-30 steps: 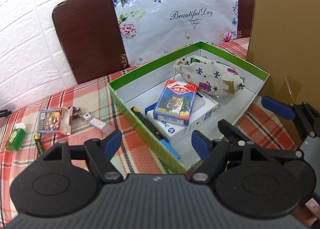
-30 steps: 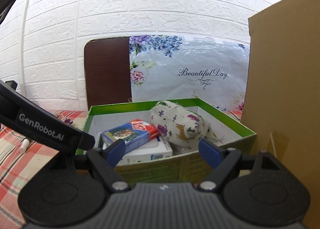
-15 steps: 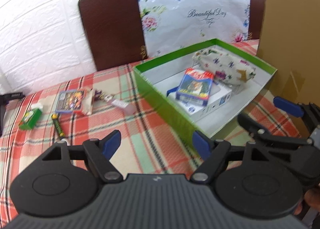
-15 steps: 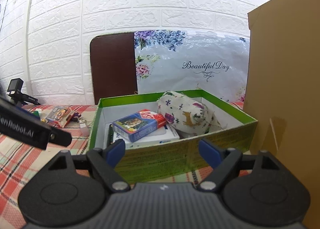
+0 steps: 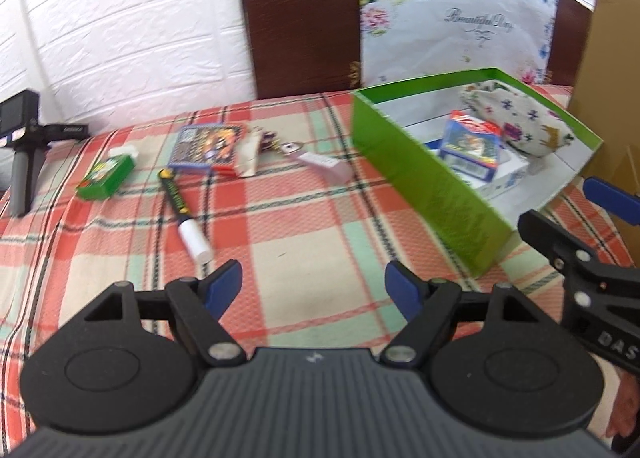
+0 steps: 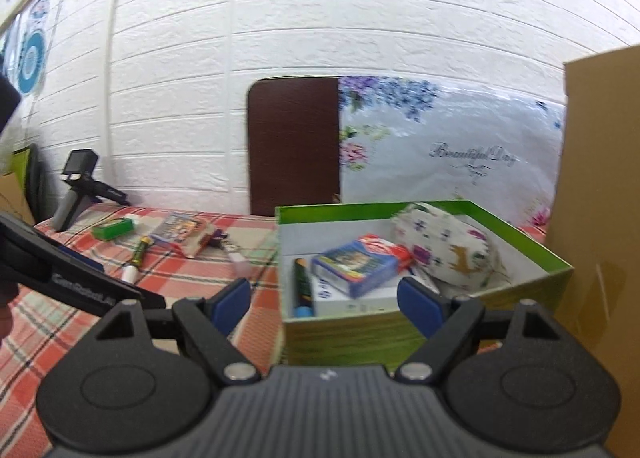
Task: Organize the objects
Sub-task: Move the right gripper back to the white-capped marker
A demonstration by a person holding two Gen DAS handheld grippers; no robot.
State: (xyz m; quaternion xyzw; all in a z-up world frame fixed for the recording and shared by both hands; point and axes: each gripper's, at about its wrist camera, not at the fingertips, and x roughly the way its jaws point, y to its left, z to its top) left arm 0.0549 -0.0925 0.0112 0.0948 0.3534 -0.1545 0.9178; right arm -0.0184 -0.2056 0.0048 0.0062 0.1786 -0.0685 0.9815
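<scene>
The left gripper (image 5: pixel 314 282) had swung away from the green box (image 5: pixel 420 185) toward the loose things on the checked tablecloth (image 5: pixel 304 217), jaws wide and empty; the right gripper (image 6: pixel 324 296) hung by the box, also wide and empty. Five things lay outside: one green packet (image 5: pixel 105 177), one marker (image 5: pixel 184 213), one card pack (image 5: pixel 206 146), one keyring (image 5: pixel 276 143), one pale tag (image 5: pixel 326 166). The box held four: one patterned pouch (image 6: pixel 448 248), one card box (image 6: pixel 360 264) atop one white box (image 6: pixel 352 300), and one marker (image 6: pixel 302 286).
</scene>
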